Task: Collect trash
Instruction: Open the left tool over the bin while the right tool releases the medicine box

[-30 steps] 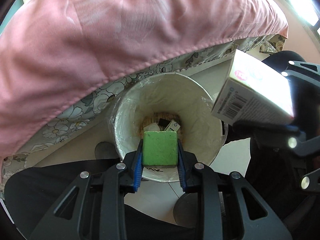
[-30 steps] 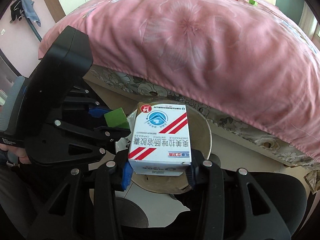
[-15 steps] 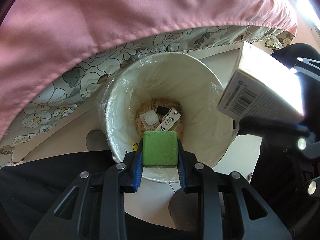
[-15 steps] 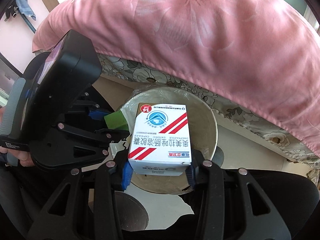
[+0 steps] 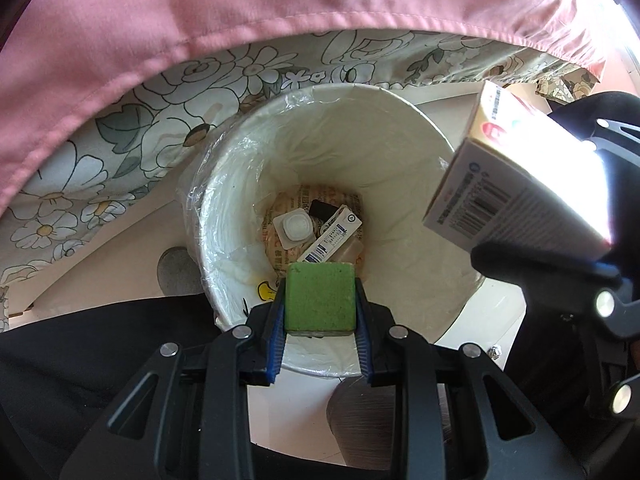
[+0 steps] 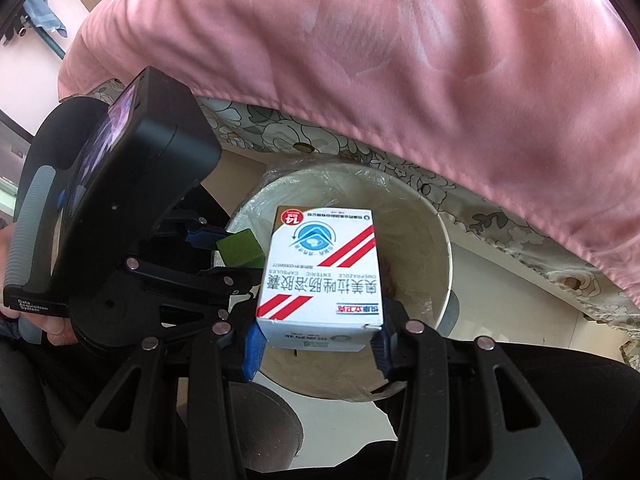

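Pink bedspread (image 5: 240, 20), draped over the bed edge, filling the upper part of both wrist views; floral sheet (image 5: 132, 148) showing beneath its hem.

Waste bin (image 5: 360, 120), round, pale, lined with a clear plastic bag, standing on the floor just beside the bed. At the bottom: a white blister pack (image 5: 295, 227), a small barcoded carton (image 5: 330, 242), a dark scrap.

Left gripper (image 5: 320, 332), black frame with blue pads, pointed steeply down over the near rim of the bin; fingers (image 5: 276, 332) pinching a green block. In the right wrist view, seen at left (image 6: 224, 248), a hand partly visible on its handle.

Right gripper (image 6: 316, 344), same build, likewise over the bin; fingers (image 6: 252, 346) clamped on the lower end of a medicine box.

Medicine box (image 6: 320, 272), white with red stripes and a blue emblem, held above the bin mouth, clear of its rim.

Green block (image 5: 320, 298), square-faced, rough-surfaced, held above the bin's near inner wall.
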Demonstrator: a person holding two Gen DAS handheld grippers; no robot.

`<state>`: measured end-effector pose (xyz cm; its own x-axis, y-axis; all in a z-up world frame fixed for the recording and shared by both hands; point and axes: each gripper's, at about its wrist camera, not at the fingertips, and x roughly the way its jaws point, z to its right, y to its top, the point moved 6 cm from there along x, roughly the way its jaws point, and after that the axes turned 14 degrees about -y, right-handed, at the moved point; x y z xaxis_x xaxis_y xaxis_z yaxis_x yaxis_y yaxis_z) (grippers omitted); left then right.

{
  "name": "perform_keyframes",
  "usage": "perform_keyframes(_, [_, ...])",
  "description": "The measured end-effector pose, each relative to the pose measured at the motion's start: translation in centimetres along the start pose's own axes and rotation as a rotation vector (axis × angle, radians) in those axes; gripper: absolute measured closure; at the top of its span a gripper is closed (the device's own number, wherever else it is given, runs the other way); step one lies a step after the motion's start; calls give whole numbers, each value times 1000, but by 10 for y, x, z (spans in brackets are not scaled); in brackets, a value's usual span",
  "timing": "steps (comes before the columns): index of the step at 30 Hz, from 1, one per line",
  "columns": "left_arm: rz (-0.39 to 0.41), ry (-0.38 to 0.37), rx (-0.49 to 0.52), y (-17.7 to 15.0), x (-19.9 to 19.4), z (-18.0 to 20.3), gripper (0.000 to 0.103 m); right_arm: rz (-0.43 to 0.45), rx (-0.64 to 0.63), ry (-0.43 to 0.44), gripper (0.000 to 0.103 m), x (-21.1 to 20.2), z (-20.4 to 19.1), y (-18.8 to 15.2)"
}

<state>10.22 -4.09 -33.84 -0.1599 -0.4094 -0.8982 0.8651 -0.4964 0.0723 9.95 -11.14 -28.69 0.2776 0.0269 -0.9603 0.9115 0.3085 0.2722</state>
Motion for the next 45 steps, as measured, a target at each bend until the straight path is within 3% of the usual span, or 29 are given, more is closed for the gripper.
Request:
perform_keyframes(30, [-46,-16,69,4,16,14,71,-5,-2,5,58,7,-5,4])
perform_keyframes(36, [-39,-40,59,5,17,15,47,-3,20,-16,38,7,0,6])
perform_keyframes(38, [-35,-43,57,6,15,15,33,-5,33,-23,34,7,4,7])
perform_keyframes(41, [-32,-48,56,7,16,14,24,-5,46,-29,30,7,8,7])
perform_keyframes(45, [-31,-44,60,8,16,15,22,-7,55,-32,27,8,11,7])
